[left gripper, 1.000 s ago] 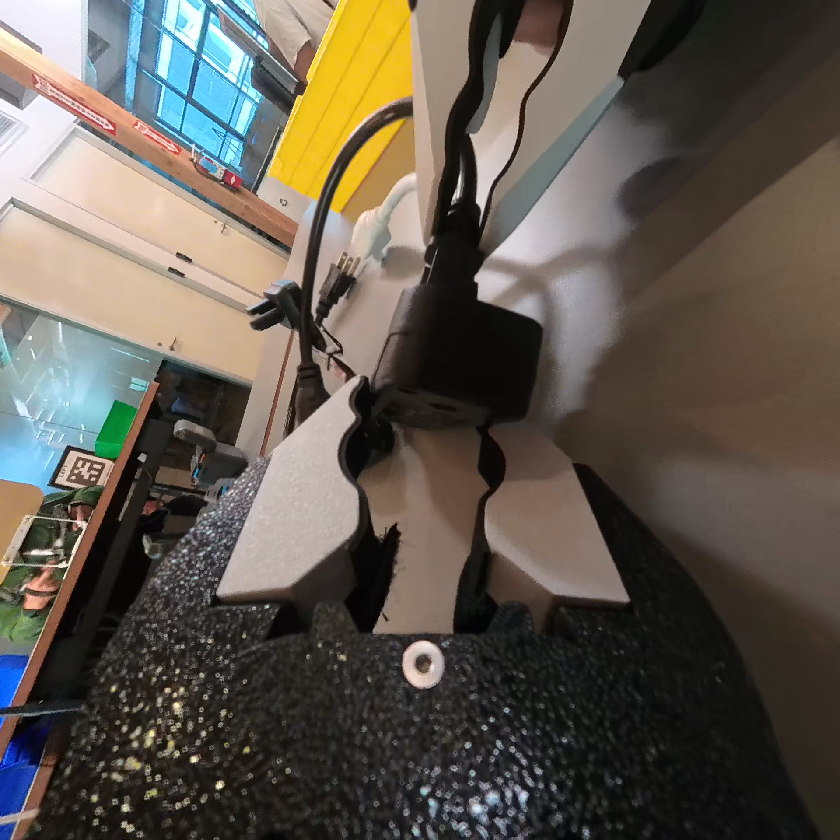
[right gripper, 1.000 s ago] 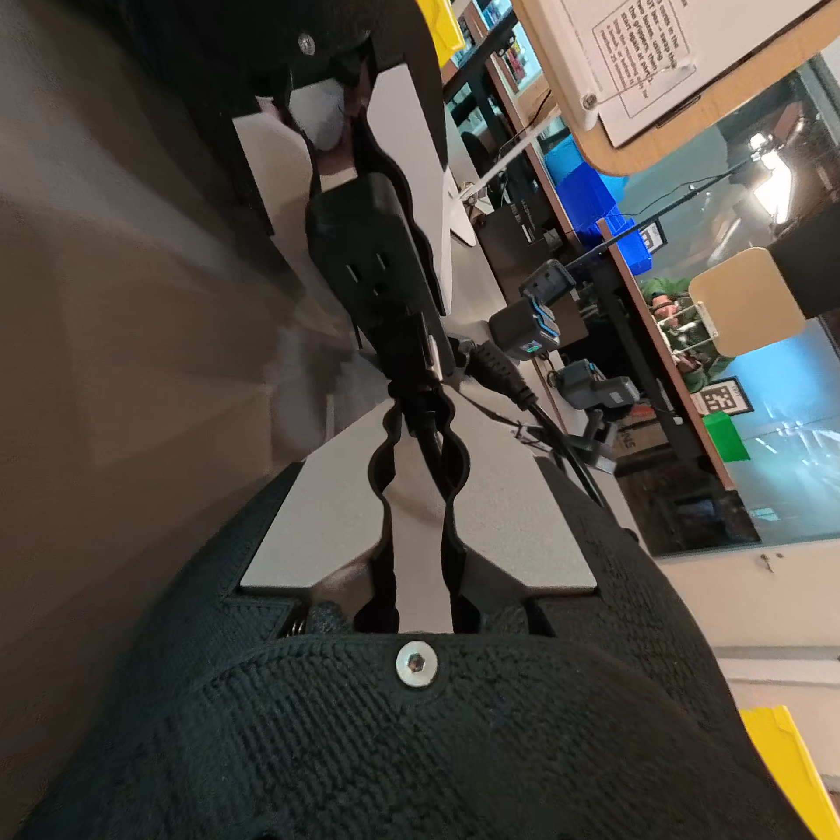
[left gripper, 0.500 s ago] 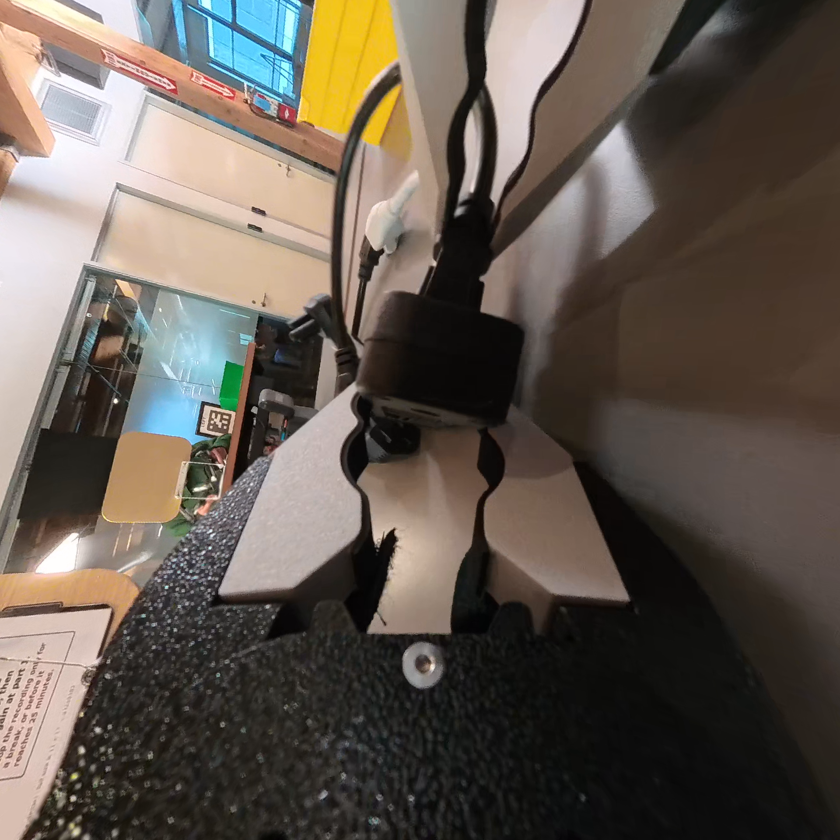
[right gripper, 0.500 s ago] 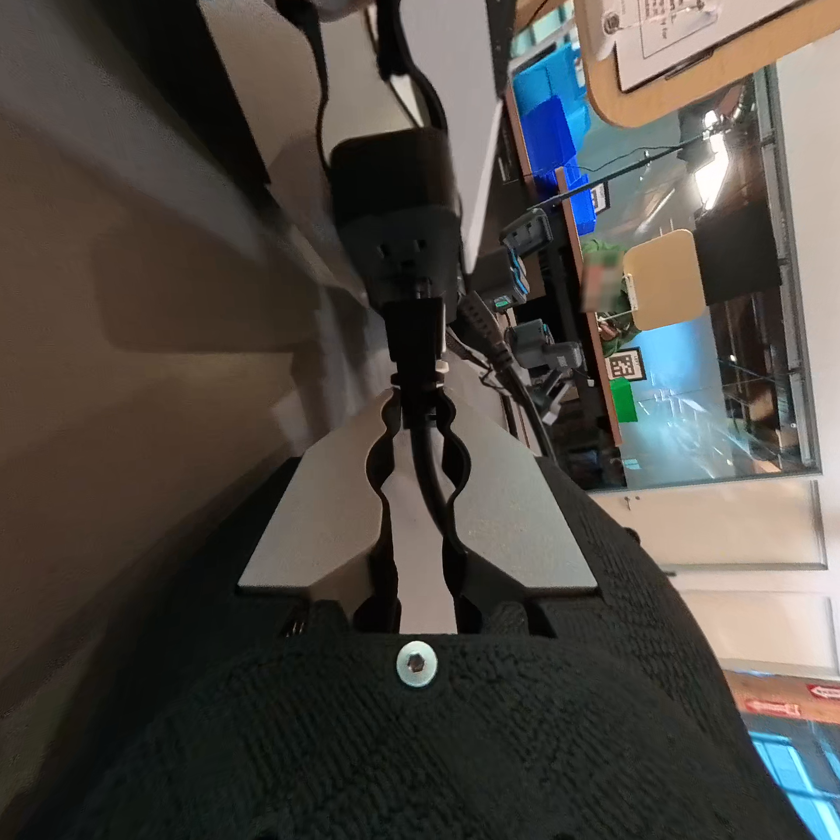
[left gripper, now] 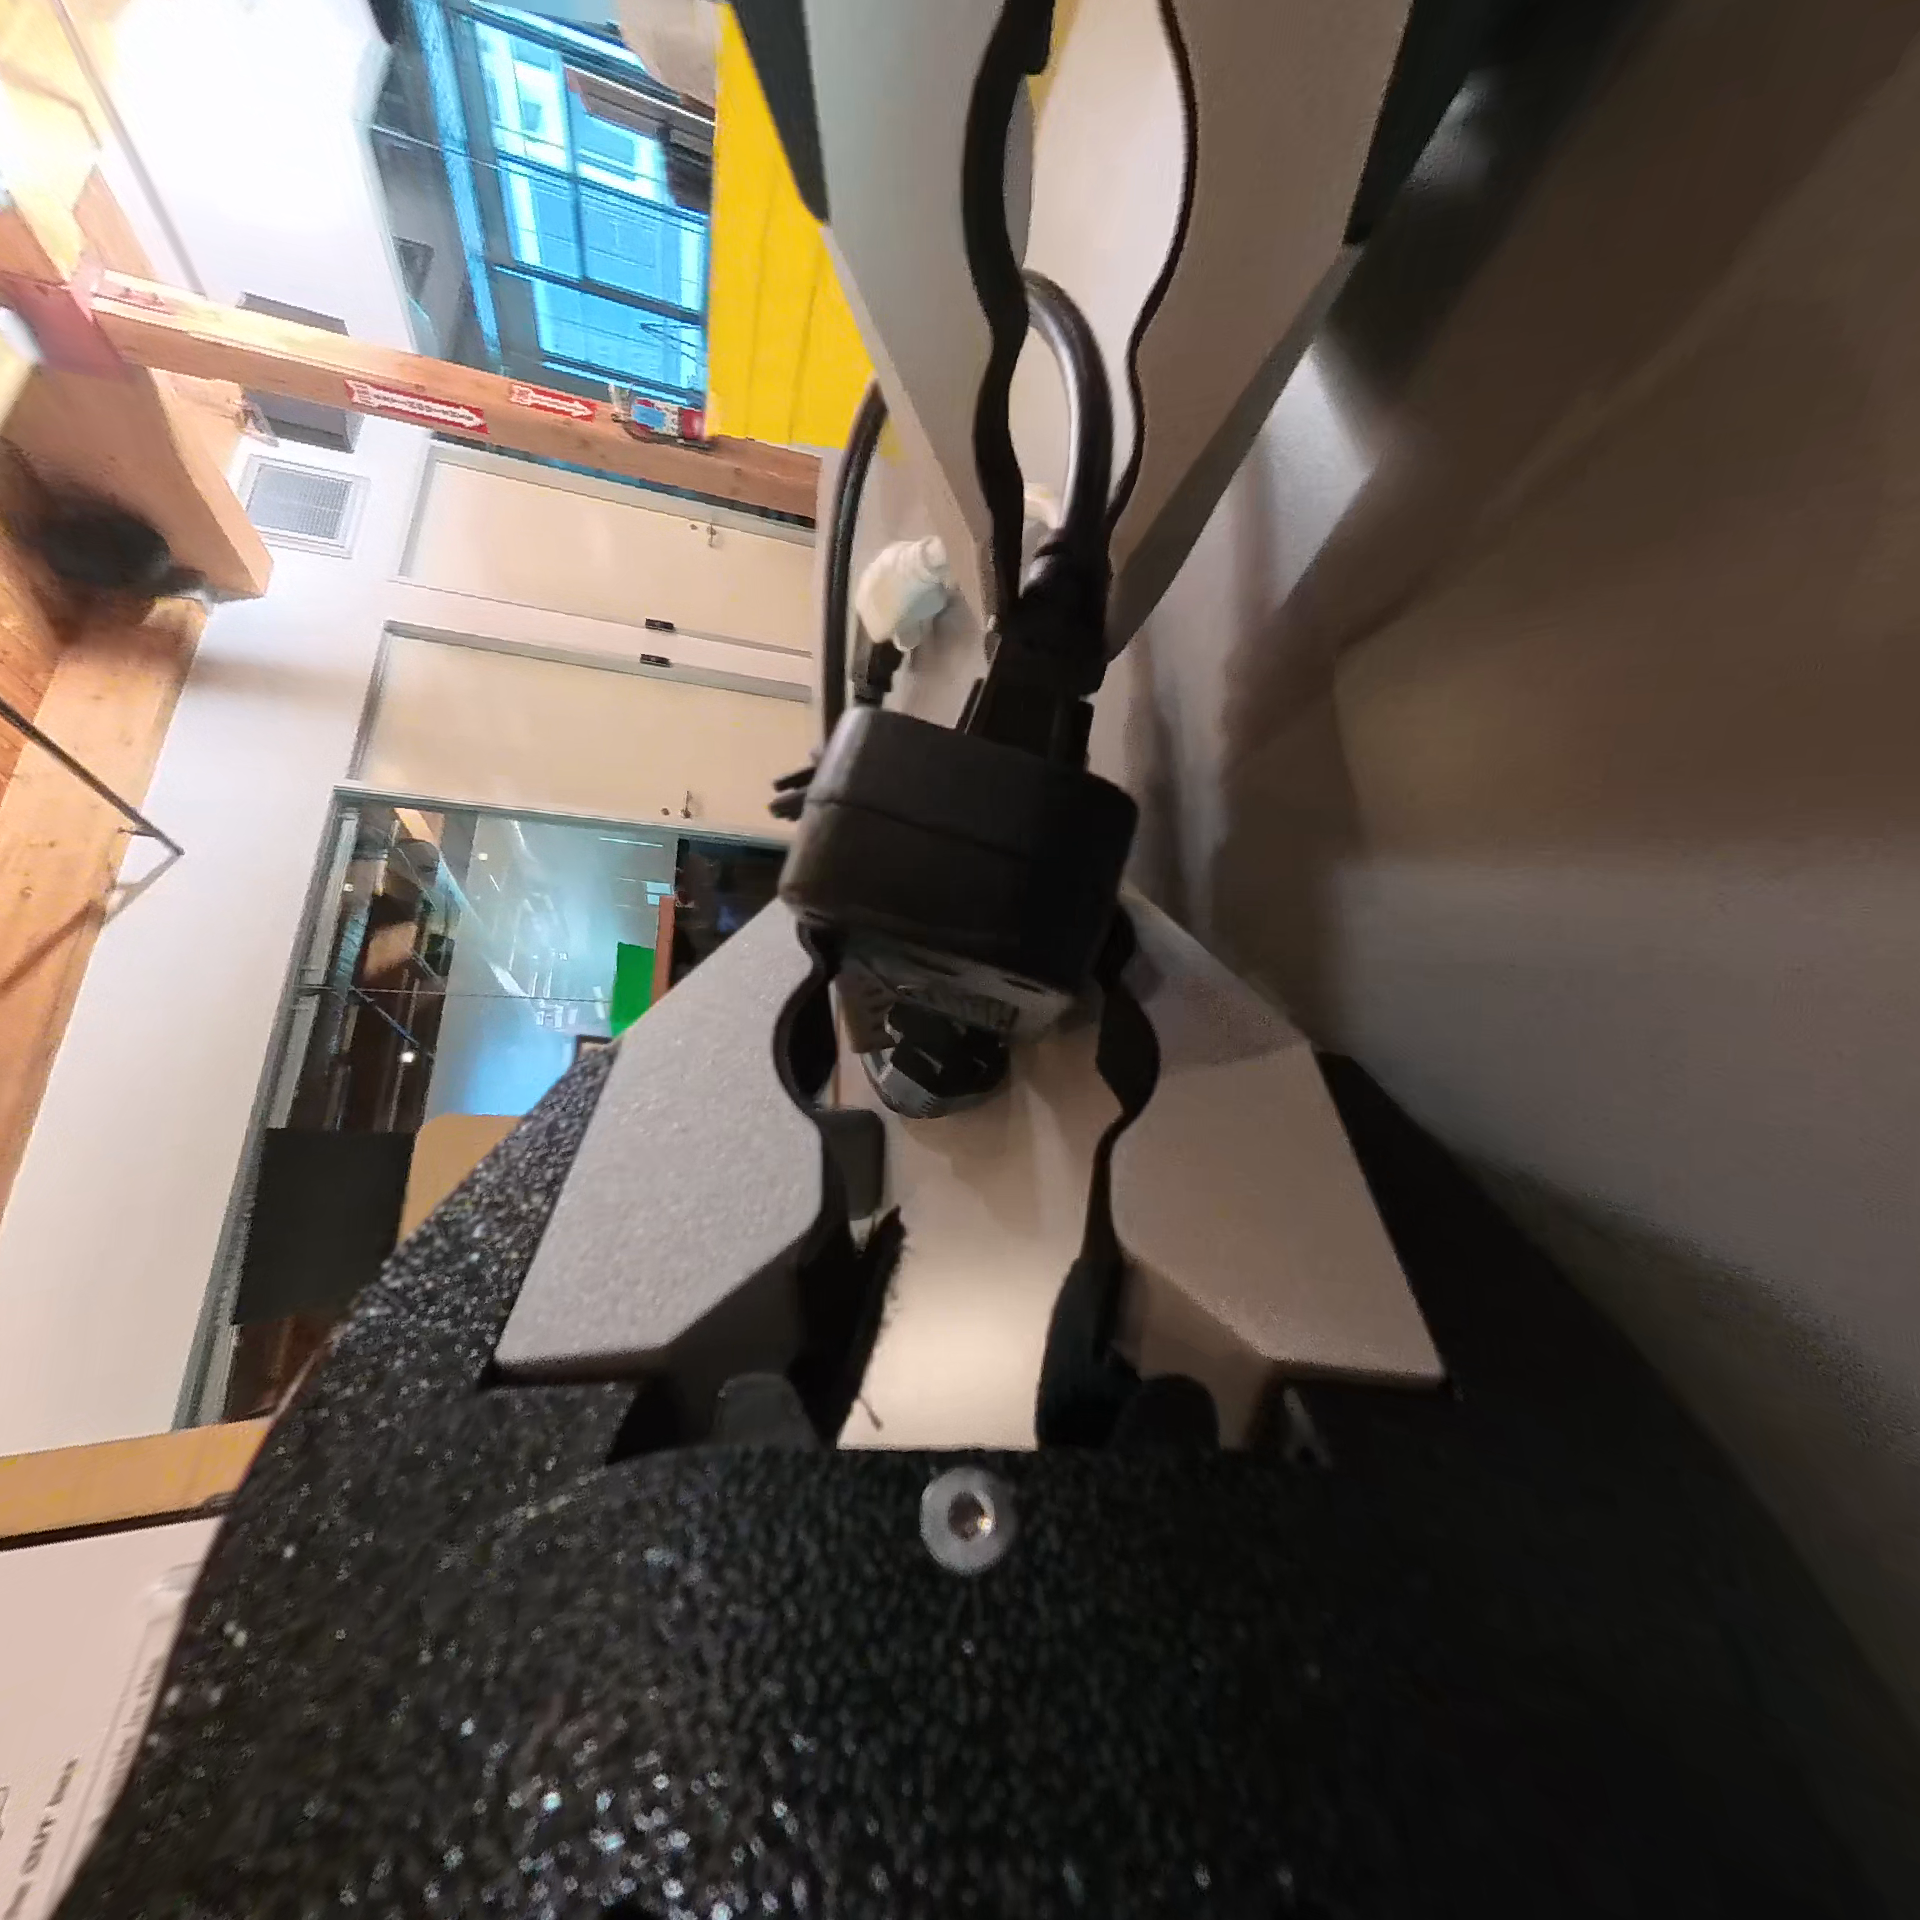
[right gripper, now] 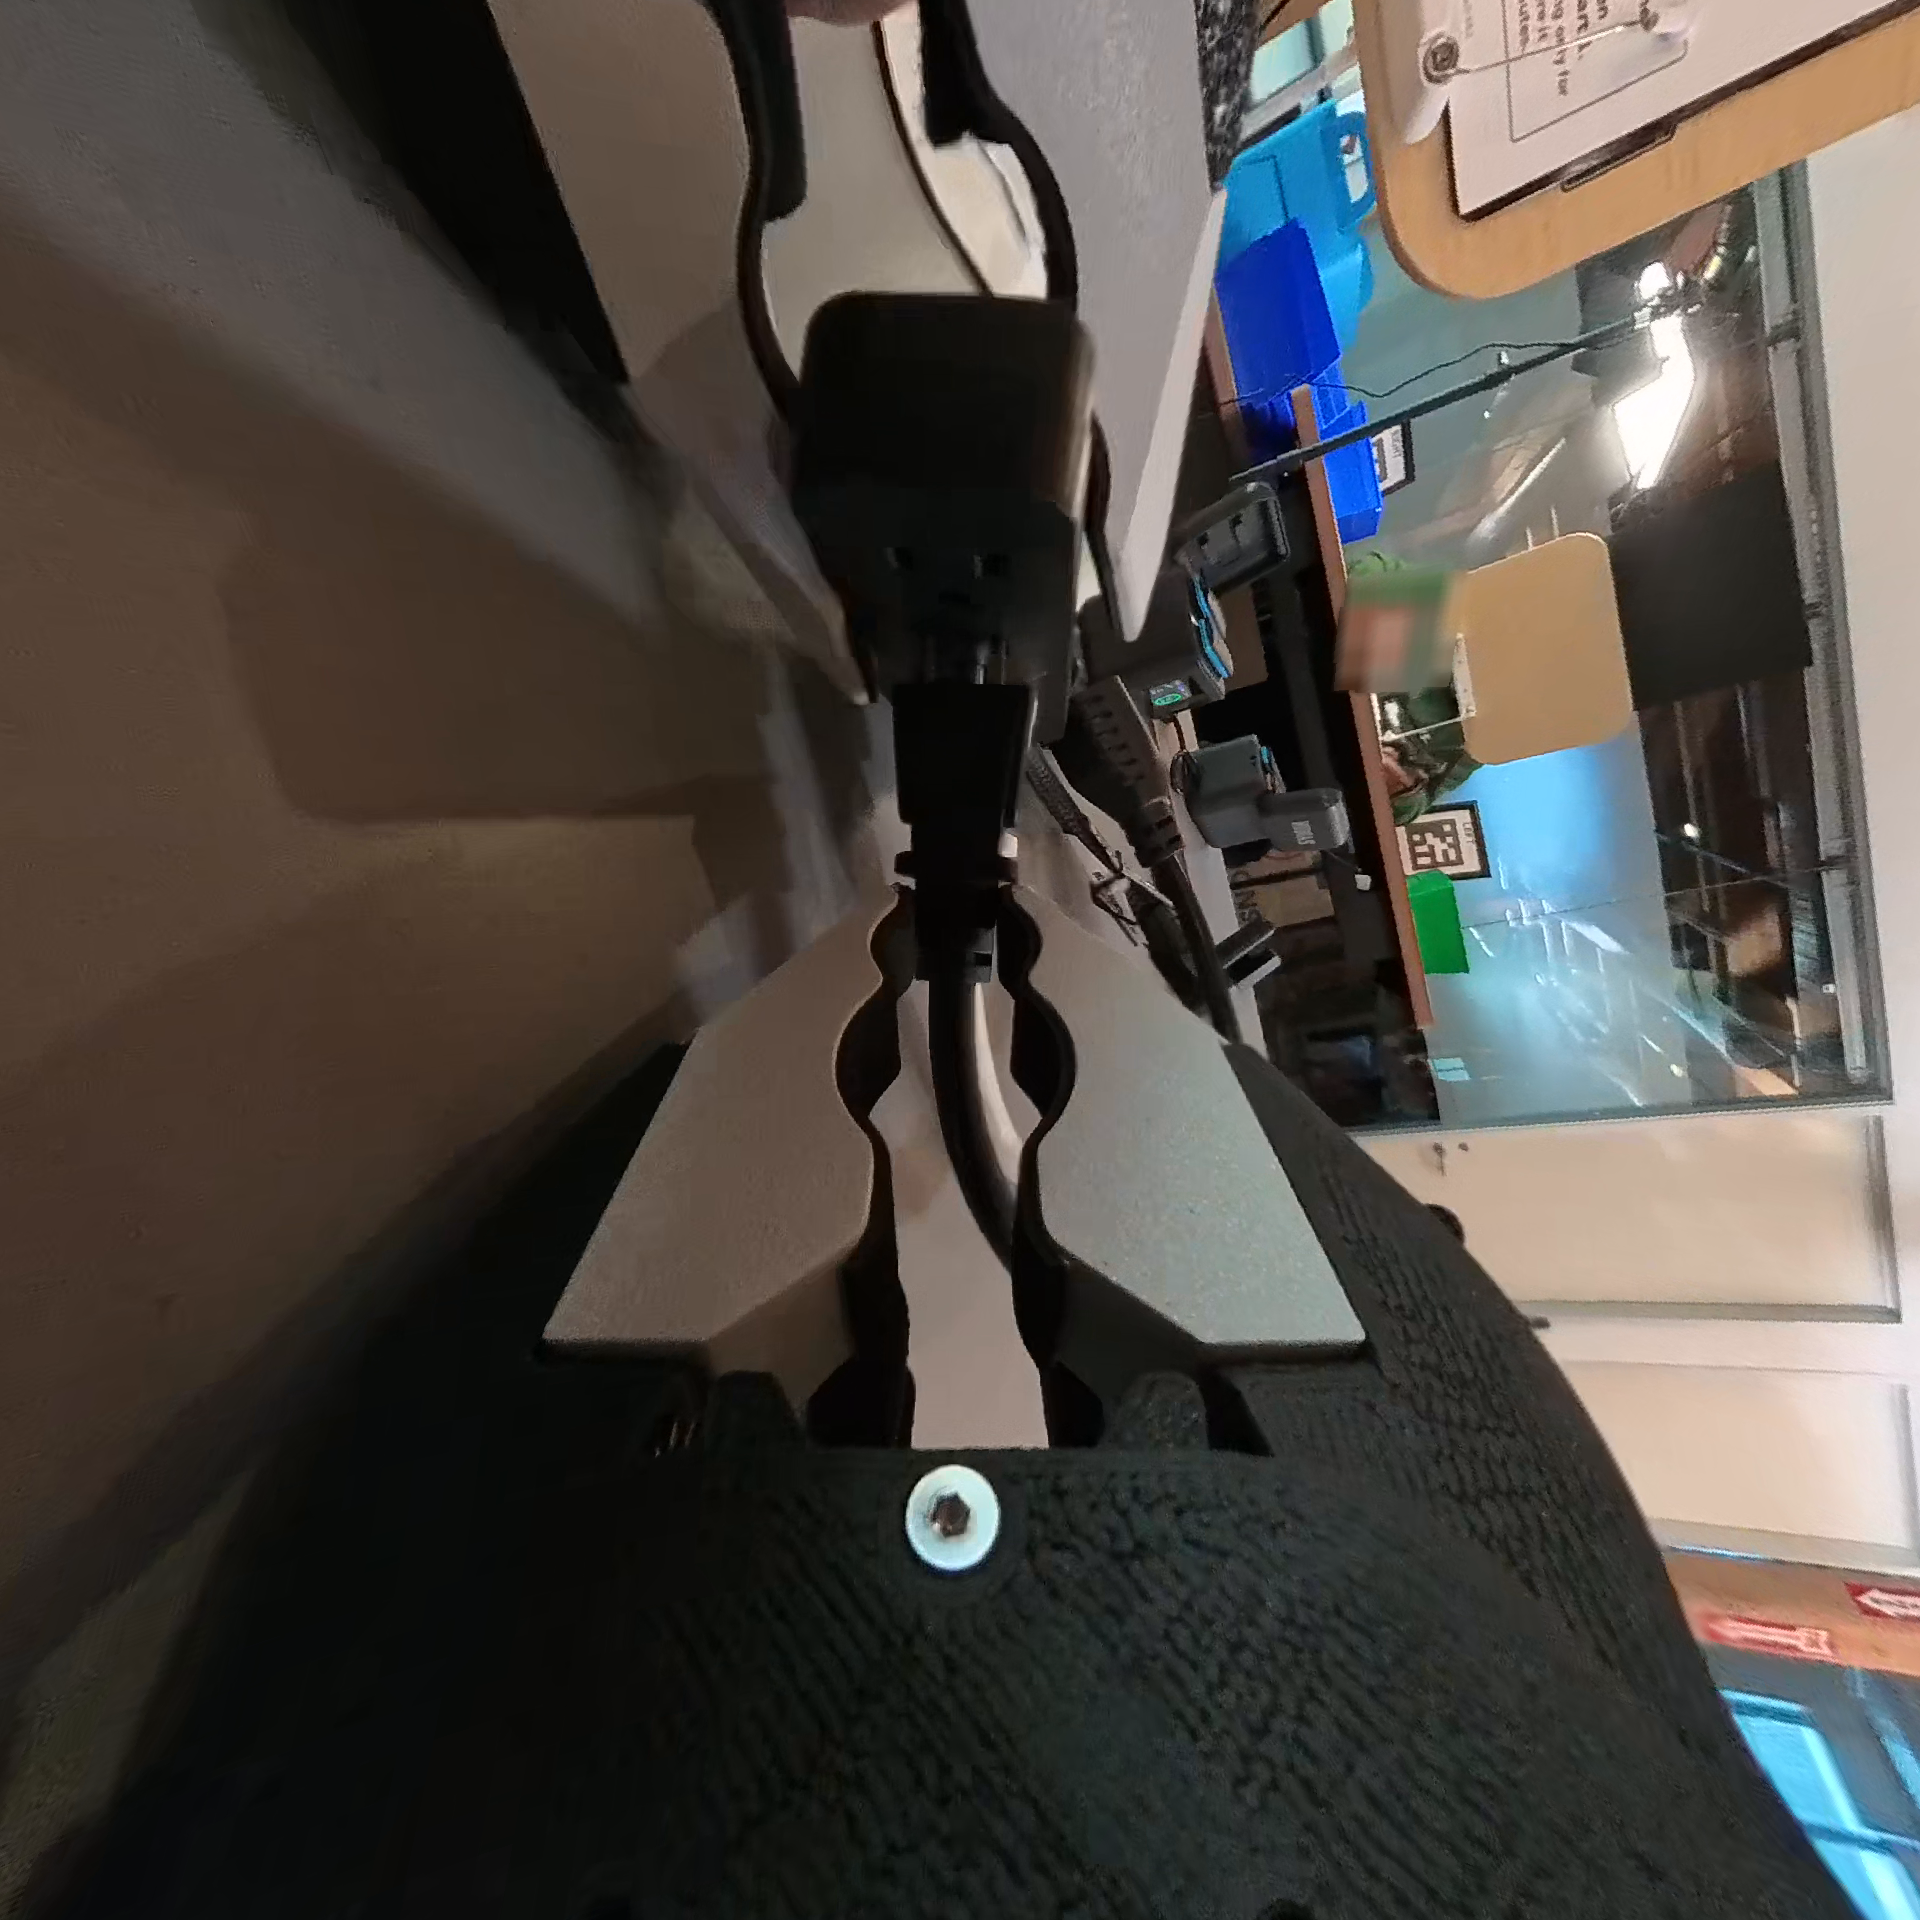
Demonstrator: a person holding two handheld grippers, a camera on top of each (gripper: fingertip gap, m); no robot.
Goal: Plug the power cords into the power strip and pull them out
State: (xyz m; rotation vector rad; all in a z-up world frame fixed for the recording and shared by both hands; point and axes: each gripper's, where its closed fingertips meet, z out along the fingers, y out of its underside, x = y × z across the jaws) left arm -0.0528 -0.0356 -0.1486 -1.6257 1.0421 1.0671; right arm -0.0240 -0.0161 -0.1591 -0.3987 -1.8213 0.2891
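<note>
My left gripper (left gripper: pixel 961 987) is shut on the near end of a small black power strip (left gripper: pixel 956 852) and holds it above the table, turned on its side. My right gripper (right gripper: pixel 956 935) is shut on the strain relief of a black power cord (right gripper: pixel 971 1101), just behind its plug (right gripper: pixel 956 769). The plug's front sits against the socket face of the power strip (right gripper: pixel 935 447), and no prongs show. In the left wrist view the plug (left gripper: pixel 1049 634) and the looping cord (left gripper: pixel 1081 395) lie beyond the strip, between the right gripper's fingers (left gripper: pixel 914 260).
A white plug (left gripper: pixel 904 603) and another black cord (left gripper: pixel 847 540) lie on the grey table (left gripper: pixel 1610 935) beyond the strip. More black cords (right gripper: pixel 1132 790), small grey camera devices (right gripper: pixel 1257 800) and blue bins (right gripper: pixel 1288 312) show at the table's edge. The gap from one gripper's tips to the other's is roughly 5 cm.
The right gripper brought the plug up to the strip's socket face. Both grippers rolled, so the room behind has swung round in both views.
</note>
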